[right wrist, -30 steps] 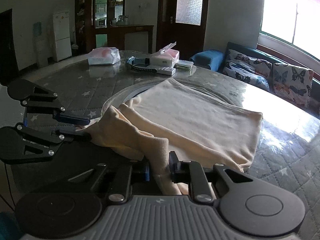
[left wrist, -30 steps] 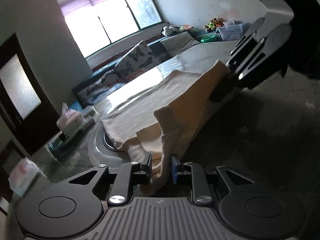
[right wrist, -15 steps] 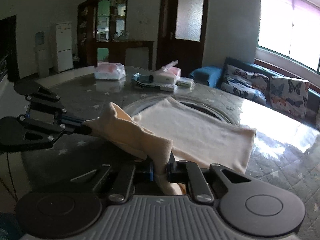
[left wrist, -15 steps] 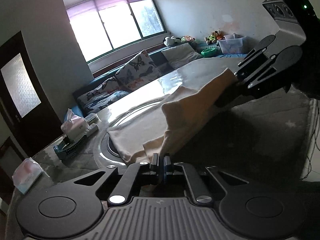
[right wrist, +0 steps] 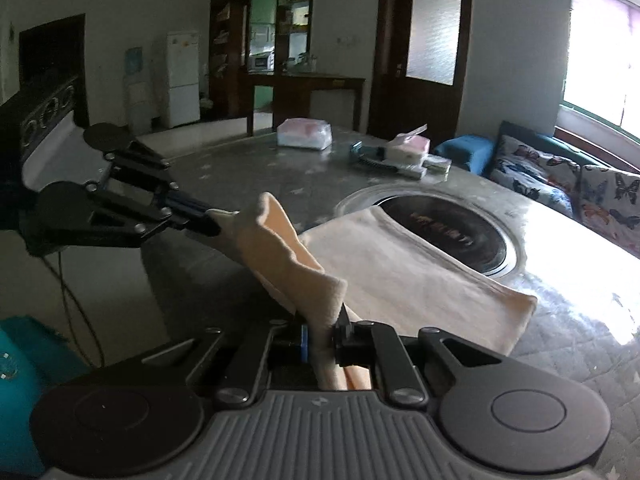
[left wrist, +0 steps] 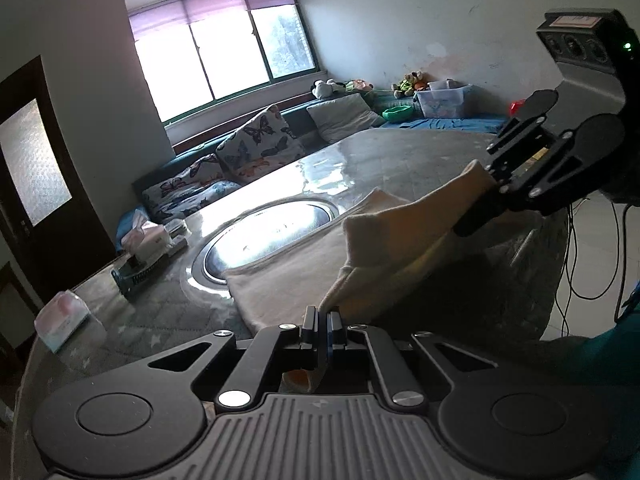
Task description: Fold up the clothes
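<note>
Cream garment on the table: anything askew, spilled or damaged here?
Nothing stands out. The cream garment is undamaged; its near edge hangs lifted between the left hand-held gripper and the right hand-held gripper, the rest flat on the table.

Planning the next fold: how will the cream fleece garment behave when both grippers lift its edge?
The cream fleece garment is probably floppy: it sags between the left gripper and right gripper. Likely light, since pinched corners carry it. The rest will probably drag across the grey quilted table.
</note>
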### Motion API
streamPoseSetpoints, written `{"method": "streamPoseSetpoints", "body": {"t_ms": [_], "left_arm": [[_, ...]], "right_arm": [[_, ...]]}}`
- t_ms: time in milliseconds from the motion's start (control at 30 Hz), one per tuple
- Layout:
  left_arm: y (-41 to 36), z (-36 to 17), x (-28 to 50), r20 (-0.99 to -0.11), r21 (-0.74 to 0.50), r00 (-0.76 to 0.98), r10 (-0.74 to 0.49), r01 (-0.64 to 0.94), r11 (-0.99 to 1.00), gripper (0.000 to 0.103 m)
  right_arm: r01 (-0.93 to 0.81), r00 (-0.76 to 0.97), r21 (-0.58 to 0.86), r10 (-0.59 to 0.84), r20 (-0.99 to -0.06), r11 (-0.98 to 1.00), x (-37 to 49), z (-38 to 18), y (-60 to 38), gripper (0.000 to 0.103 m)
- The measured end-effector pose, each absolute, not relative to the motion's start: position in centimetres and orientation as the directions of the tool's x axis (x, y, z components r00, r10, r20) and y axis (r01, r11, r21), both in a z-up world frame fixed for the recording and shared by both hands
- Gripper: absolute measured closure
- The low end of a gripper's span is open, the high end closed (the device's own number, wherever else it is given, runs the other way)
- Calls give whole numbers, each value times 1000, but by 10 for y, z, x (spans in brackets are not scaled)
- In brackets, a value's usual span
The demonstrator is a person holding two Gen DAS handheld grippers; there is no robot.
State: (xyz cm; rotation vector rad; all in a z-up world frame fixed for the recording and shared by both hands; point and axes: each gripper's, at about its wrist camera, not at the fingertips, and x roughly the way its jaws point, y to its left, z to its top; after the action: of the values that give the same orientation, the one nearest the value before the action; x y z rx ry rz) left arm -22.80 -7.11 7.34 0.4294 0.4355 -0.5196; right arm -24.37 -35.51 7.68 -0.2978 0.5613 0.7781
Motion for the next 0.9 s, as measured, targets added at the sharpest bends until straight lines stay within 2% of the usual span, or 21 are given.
{"method": "streamPoseSetpoints", "body": {"t_ms": [200, 467, 667, 900], "left_arm": [[-72, 79, -212, -466, 256, 800, -377, 530, 808, 99], [-87, 93, -143, -441, 253, 823, -358, 497, 830, 99], [-109, 82, -68, -496, 255, 809, -316, 484, 837, 99], [-128, 41, 5, -592, 254, 770, -237, 458, 852, 98]], "right_arm": [[-708, 606, -61, 562, -563, 703, -228, 91, -358, 93], [-671, 628, -53, 529, -570, 739, -167, 104, -363, 93], [-631, 630, -35, 485, -607, 775, -95, 92, -365, 93], [-543, 624, 14, 415, -663, 840, -23, 49, -361, 90]]}}
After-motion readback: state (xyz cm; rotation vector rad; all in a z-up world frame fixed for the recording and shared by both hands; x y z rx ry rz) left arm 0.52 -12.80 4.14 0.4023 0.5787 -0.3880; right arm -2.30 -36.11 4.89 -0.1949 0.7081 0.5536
